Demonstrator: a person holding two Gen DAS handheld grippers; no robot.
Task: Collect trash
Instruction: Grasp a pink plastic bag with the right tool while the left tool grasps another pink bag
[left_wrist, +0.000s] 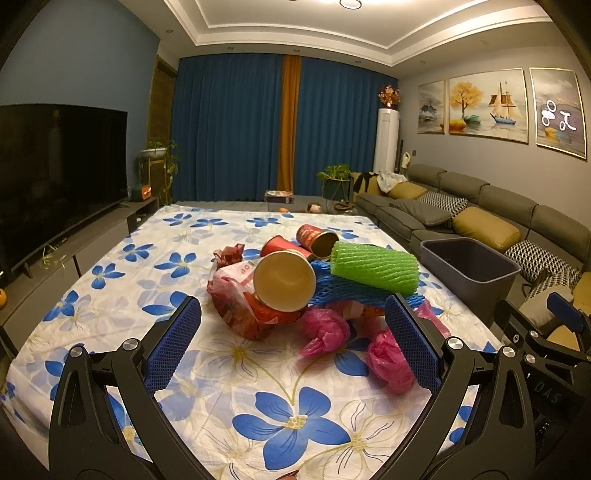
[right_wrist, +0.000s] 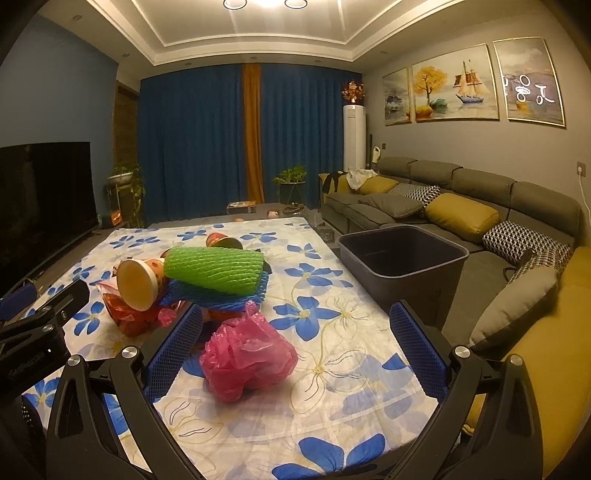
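Note:
A heap of trash lies on the flowered tablecloth (left_wrist: 184, 236): a green foam net (left_wrist: 375, 267), a blue foam net (left_wrist: 343, 291), paper cups (left_wrist: 284, 278), a red wrapper (left_wrist: 240, 306) and pink plastic bags (left_wrist: 325, 330). My left gripper (left_wrist: 293, 314) is open, its fingers on either side of the heap's near end, touching nothing. My right gripper (right_wrist: 295, 323) is open, with a crumpled pink bag (right_wrist: 247, 354) lying between its fingers close to the left pad (right_wrist: 173, 350). The green net (right_wrist: 214, 271) and a cup (right_wrist: 136, 282) show behind it.
A dark grey bin (left_wrist: 469, 269) stands off the table's right edge, also in the right wrist view (right_wrist: 402, 258). A sofa with cushions (right_wrist: 461, 218) runs along the right wall. A TV (left_wrist: 55, 177) stands on a low unit at the left.

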